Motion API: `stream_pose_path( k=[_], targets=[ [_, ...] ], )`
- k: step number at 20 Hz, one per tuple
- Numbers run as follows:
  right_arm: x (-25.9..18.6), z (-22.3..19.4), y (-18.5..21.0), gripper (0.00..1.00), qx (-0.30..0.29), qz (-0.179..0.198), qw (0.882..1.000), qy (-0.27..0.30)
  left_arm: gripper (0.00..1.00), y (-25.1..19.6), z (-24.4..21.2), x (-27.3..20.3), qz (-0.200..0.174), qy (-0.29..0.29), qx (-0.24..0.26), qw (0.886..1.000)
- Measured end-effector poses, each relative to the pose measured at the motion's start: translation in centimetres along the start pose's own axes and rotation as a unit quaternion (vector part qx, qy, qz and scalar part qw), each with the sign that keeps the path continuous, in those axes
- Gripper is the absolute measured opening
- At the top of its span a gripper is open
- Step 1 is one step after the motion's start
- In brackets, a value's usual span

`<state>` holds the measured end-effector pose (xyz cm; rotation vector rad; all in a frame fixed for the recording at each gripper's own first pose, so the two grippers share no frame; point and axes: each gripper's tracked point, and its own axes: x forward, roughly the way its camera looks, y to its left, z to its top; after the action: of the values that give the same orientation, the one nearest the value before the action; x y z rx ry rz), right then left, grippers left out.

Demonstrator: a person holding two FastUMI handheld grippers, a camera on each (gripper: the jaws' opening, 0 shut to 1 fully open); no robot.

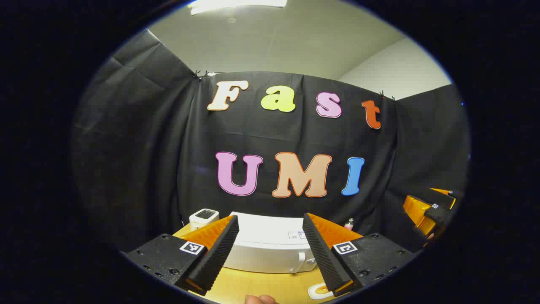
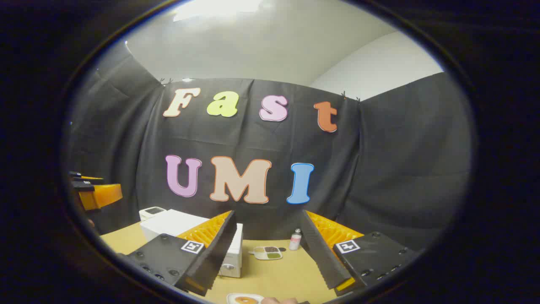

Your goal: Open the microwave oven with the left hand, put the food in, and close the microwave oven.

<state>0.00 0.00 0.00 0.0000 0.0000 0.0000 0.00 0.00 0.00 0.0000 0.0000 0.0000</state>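
The microwave [image 1: 270, 249] sits shut on the table [image 1: 261, 287], straight ahead of the left gripper [image 1: 270, 249], its door handle [image 1: 300, 261] near the right front corner. The food [image 2: 245, 300], on a small plate, lies at the table's near edge. The opening step looks not yet begun: the left fingers should drop and hook that handle squarely before pulling. Both the left gripper and the right gripper [image 2: 268, 249] stand wide apart, holding and touching nothing.

Wood-tone counter [image 2: 270, 274] carries white microwave [image 2: 185, 230], door shut. Small white device [image 2: 152, 212] sits just behind it. Sectioned tray [image 2: 268, 252] and small bottle [image 2: 295, 240] to its right; plate with food [image 2: 244, 299] in front.
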Motion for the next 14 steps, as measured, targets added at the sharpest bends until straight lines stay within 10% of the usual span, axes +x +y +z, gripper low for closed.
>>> stream_pose_path(
  k=[14],
  targets=[
    [0.9, -1.3, 0.6, 0.97, 0.020, 0.029, 0.999, 0.016, 0.92, -0.2, -1.9, -0.6, 0.025, 0.020, 0.031, 0.999]
  ],
)
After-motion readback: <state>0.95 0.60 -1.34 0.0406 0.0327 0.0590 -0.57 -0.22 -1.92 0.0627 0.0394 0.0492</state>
